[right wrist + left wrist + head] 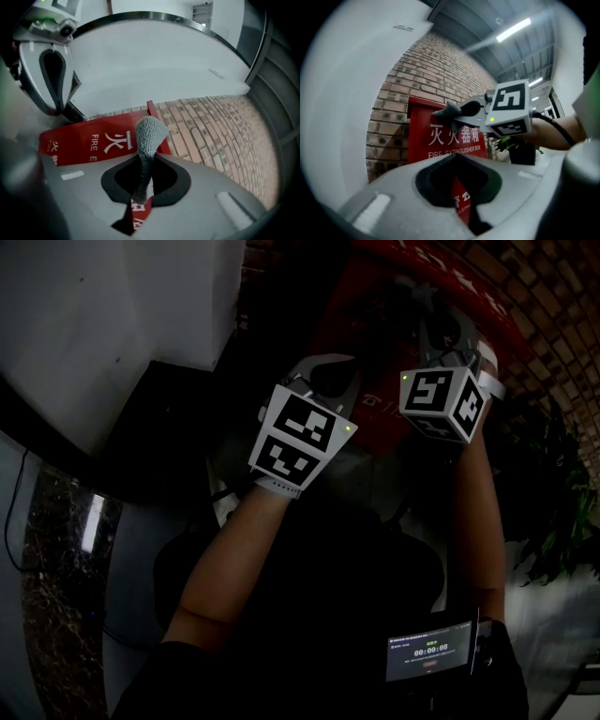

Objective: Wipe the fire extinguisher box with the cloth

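Right gripper view: the right tool [142, 190] has its jaws clamped on a grey cloth [150, 133]. The free end of the cloth stands up past the jaw tips. Just beyond that end we see the red fire extinguisher box [89, 140], mounted against a brick wall [211, 136].

In the left gripper view, the cloth end sits at the upper edge of the box, ahead of and above the left tool [459, 197]. We cannot confirm whether the cloth touches the box or hangs just beside it. The left tool has its jaws together with nothing between them, and only a strip of the red box front shows through the slit. This tool points at the lower front of the box and is apart from it.

The head view is dark. It shows both tools raised side by side in front of the box.

Task status, as we judge it:
- Cloth pickup: complete.
- Wiping: at or near its start, at the top edge.
- No face of the box shows a streak, damp patch or cleaned band, so we credit no area as finished.
- Left to do: the top edge, the lettered front and the sides.
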The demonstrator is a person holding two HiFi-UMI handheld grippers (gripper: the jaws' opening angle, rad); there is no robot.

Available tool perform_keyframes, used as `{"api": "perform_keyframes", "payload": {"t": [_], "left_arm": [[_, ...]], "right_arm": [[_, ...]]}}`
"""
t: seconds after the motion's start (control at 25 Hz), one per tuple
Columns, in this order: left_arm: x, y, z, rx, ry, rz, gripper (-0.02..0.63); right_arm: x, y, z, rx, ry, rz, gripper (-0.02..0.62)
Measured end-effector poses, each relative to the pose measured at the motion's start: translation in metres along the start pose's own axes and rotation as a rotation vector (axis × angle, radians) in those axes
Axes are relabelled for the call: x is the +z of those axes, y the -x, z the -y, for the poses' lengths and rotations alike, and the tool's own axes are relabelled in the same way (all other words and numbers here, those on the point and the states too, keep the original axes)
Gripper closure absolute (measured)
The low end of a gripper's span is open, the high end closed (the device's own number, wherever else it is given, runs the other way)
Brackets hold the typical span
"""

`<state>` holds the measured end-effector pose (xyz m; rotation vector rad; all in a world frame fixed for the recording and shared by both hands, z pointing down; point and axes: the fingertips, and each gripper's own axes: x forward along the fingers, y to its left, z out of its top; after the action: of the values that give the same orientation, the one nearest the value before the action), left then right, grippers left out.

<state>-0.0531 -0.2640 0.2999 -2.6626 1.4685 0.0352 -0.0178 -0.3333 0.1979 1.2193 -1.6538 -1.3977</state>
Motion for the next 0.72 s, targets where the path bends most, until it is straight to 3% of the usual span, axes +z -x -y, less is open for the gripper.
{"api": "perform_keyframes", "payload": {"t": [0.2, 0.44, 0.72], "left_arm": [[0.001, 0.0, -0.008, 0.017, 0.0, 0.008, 0.606], [-0.032, -0.007, -0.014, 0.046, 0.014, -0.047, 0.604], [-0.064, -0.013, -0.016, 0.047, 0.008, -0.048, 0.604]], "right_arm": [[-0.007, -0.017, -0.001, -0.02, 0.025, -0.012, 0.566], [-0.014, -0.019, -0.039, 0.049, 0.048, -0.017, 0.567], [-0.037, -0.012, -0.088, 0.145, -0.014, -0.062, 0.566]]}}
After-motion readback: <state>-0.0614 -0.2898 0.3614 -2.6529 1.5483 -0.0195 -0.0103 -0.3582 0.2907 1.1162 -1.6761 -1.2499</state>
